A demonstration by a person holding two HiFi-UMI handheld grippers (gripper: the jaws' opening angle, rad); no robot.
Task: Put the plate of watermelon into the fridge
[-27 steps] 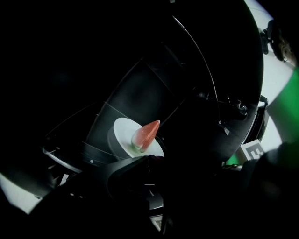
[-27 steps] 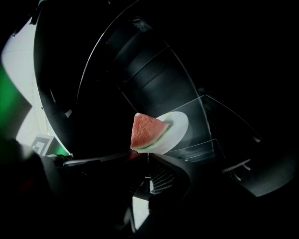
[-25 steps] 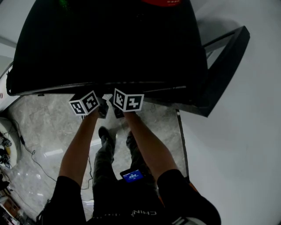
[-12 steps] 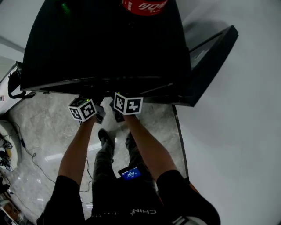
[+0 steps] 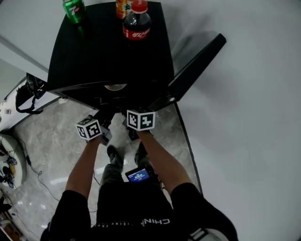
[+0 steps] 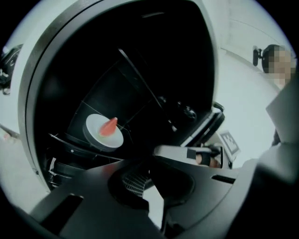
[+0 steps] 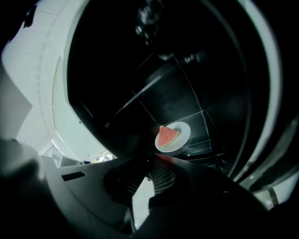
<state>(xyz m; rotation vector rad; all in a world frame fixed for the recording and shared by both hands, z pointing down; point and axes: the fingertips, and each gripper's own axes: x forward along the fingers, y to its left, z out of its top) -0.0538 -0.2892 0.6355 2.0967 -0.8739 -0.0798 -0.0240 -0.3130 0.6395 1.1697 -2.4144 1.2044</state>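
Note:
A white plate [image 7: 174, 137] with a red watermelon wedge [image 7: 167, 136] lies on a glass shelf inside the dark fridge [image 5: 113, 52]. In the left gripper view the same plate [image 6: 103, 132] and wedge [image 6: 109, 126] sit left of centre. From the head view only a sliver of the plate [image 5: 115, 87] shows under the fridge top. My left gripper [image 5: 102, 132] and right gripper [image 5: 135, 131] hang side by side just in front of the opening, both shut and empty. Their jaw tips [image 6: 144, 175] [image 7: 149, 173] stand short of the plate, apart from it.
The fridge door [image 5: 197, 63] stands open at the right. On the fridge top stand a green bottle [image 5: 74, 9], a cola bottle [image 5: 136, 23] and an orange one [image 5: 123, 5]. Cables [image 5: 14, 155] lie on the floor at left. A person [image 6: 276, 60] stands far right.
Both grippers have drawn back a little from the fridge opening. The head view has pulled away, so the fridge top with its bottles and the open door now show.

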